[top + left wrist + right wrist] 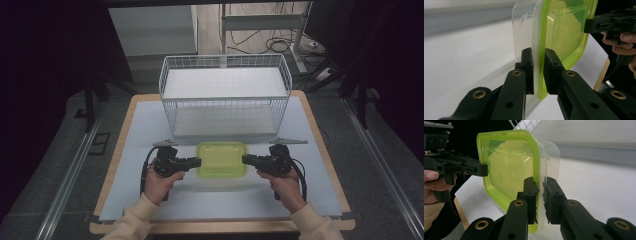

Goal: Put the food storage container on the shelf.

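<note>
The green-lidded container point(222, 159) is gripped at opp. rims: left claw point(198, 162) and right claw point(245, 159) are both clenched on it. It sits on the bench point(145, 125), just before the wire basket point(225, 95). Grasp is done; lift and placing into basket are prob. left.

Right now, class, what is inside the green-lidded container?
Nothing shows inside the clear container: through its green lid only the bare bottom is visible. The rim strips pinched between the gripper pads stay hidden.
</note>
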